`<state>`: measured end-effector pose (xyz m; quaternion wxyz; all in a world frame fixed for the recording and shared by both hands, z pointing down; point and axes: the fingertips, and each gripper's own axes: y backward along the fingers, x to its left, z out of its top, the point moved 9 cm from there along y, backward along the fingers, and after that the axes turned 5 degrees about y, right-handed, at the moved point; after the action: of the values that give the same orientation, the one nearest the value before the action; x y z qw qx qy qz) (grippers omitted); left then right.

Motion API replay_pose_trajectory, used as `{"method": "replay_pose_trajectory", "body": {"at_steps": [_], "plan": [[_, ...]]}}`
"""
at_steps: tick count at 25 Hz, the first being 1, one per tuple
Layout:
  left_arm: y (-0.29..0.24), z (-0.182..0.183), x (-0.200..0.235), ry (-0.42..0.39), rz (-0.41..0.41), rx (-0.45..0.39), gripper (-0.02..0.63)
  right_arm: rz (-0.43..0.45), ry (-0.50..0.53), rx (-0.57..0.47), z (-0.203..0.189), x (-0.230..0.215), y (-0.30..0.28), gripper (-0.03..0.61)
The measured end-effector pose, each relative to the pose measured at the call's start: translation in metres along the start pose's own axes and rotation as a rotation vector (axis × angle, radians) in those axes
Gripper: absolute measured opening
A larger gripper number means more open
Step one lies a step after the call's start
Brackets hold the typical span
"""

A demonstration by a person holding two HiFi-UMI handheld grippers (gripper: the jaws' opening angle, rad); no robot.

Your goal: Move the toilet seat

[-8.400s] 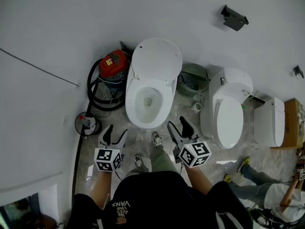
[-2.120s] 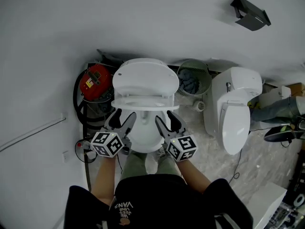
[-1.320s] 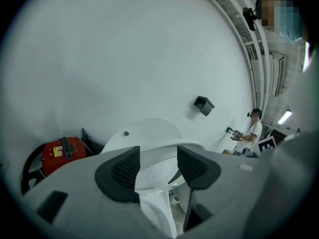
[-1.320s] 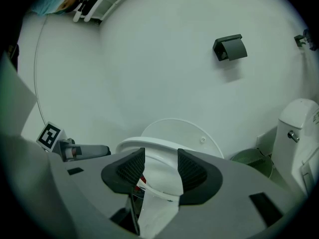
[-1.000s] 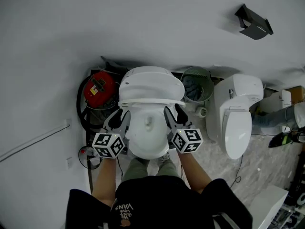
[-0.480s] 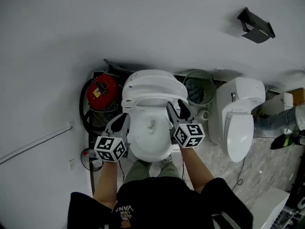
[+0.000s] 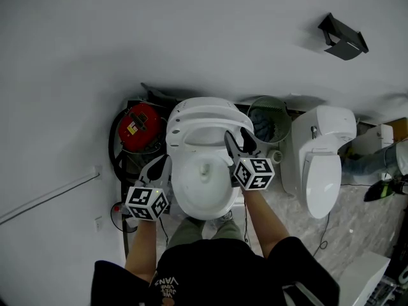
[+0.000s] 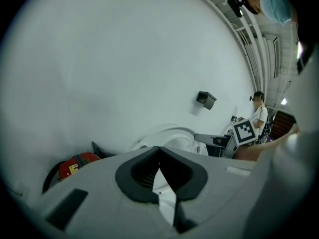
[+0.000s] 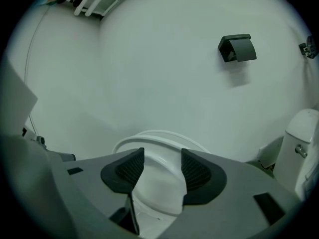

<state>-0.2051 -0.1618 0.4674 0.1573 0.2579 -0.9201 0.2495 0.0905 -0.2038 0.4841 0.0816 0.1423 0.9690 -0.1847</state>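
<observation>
Toilet seat stands raised at the far side of its bowl, against a white wall, on a marbled floor between a red vacuum, left, and a green basket, right. Left gripper has just closed, empty, beside the bowl; right gripper gapes wide by the seat's right edge.

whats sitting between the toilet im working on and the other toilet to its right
A green mesh bin stands between the open toilet and the neighbouring toilet, back towards the wall. The head view shows it.
</observation>
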Motion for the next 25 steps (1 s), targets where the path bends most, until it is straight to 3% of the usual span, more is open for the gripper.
{"method": "replay_pose_trajectory", "body": {"at_steps": [16,25], "plan": [[0.018,0.010,0.016,-0.006,0.002,-0.015,0.000,-0.036,-0.006,0.032,-0.004,-0.005,-0.025,0.230],[0.031,0.034,0.019,-0.094,0.030,-0.071,0.000,-0.081,-0.037,-0.015,0.005,-0.002,0.001,0.215]]}}
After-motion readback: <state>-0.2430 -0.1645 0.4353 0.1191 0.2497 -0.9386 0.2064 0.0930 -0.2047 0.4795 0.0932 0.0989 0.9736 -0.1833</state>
